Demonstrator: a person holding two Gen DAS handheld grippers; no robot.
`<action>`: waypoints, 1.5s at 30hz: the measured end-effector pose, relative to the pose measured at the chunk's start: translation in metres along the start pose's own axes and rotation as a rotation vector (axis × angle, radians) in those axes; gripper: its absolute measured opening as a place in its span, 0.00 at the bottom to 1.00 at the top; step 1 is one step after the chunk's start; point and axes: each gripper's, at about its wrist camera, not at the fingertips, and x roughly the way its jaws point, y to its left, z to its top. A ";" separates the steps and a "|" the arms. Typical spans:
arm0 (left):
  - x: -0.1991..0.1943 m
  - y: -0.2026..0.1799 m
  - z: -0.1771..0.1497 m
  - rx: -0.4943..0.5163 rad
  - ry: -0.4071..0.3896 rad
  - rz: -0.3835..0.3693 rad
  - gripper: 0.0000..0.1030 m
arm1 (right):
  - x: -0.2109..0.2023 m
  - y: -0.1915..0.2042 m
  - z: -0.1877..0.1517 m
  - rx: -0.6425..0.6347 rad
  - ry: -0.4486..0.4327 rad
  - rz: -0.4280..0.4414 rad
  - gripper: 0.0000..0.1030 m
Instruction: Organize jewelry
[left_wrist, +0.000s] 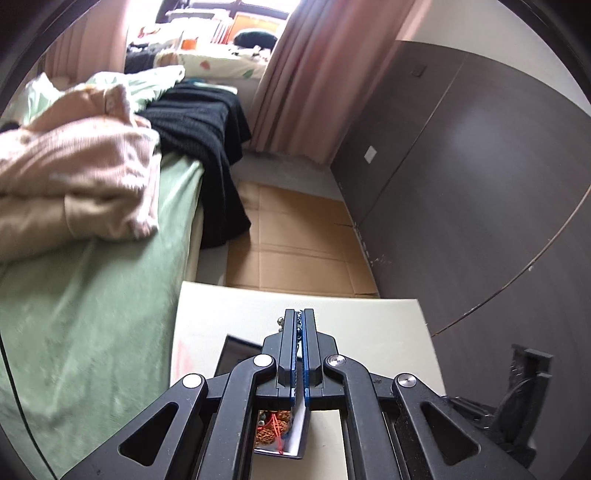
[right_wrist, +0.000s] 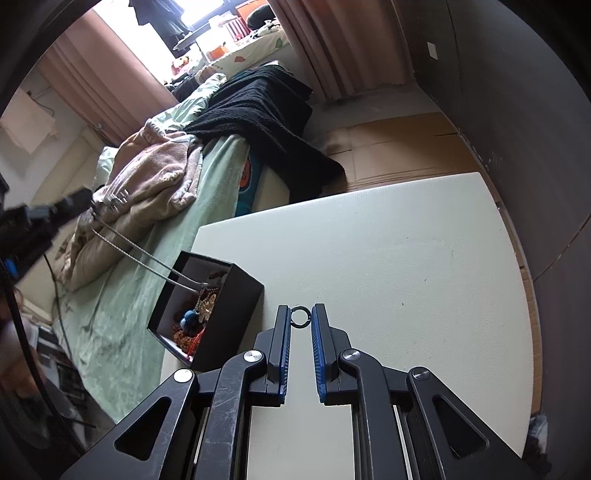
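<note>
The left hand-held gripper is pinched tight on a silver chain that hangs down into the black jewelry box at the tabletop's edge. The right hand-held gripper brackets a small ring, seemingly touching both pads.

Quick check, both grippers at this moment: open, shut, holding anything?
Left gripper: shut on a chain that runs down into the black box.
Right gripper: open, with a small ring between its fingertips, not clamped.
</note>
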 end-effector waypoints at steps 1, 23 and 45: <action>0.006 0.004 -0.004 -0.010 0.003 -0.004 0.01 | 0.001 0.000 0.000 0.001 -0.001 -0.002 0.13; 0.006 0.084 -0.035 -0.258 -0.004 -0.111 0.73 | 0.036 0.062 0.005 -0.029 -0.054 0.131 0.13; -0.015 0.090 -0.047 -0.252 -0.052 -0.046 0.73 | 0.028 0.060 0.002 0.070 -0.093 0.130 0.73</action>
